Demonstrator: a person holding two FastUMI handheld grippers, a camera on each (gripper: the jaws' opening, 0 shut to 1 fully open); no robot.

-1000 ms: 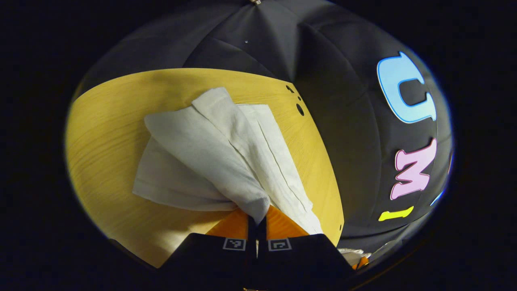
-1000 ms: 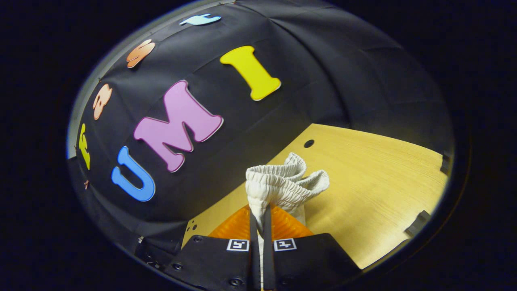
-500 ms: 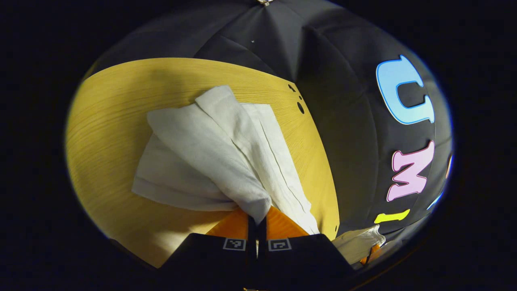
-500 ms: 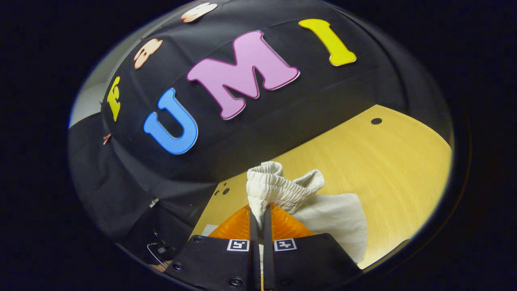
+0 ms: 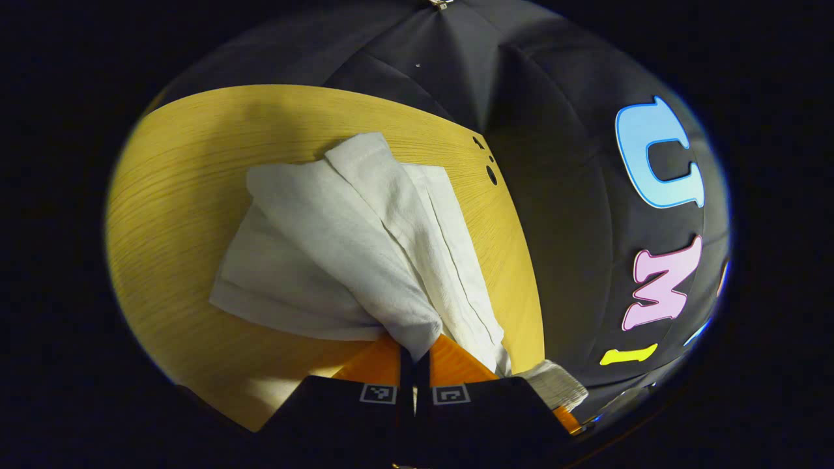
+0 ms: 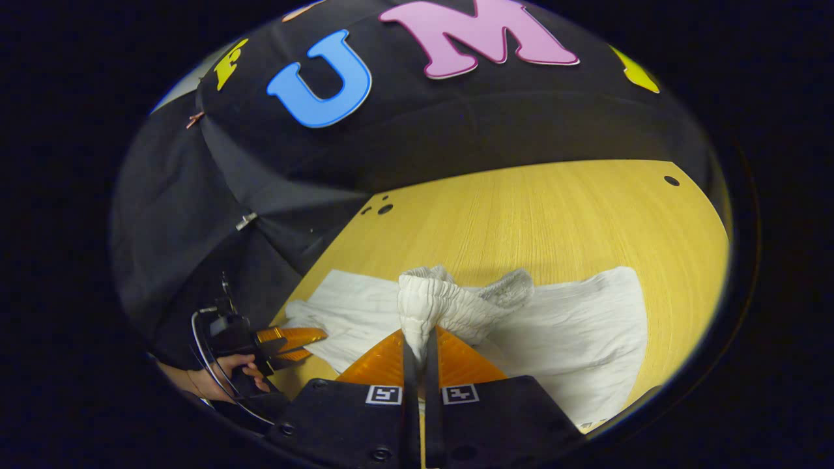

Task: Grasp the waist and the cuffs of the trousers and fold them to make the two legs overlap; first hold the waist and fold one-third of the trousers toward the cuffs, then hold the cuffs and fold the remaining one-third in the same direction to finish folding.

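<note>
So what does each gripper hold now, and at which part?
Both hold the white trousers. The right gripper is shut on the elastic waistband; the left gripper is shut on a bunched edge of a trouser leg.

Trousers lie spread on the tabletop, reaching toward its far edge in the left gripper view. Left hand-held gripper sits at their near end; right hand-held gripper pinches the waistband, tabletop edge to its left.

left tool pinching white trousers, wooden table
</note>
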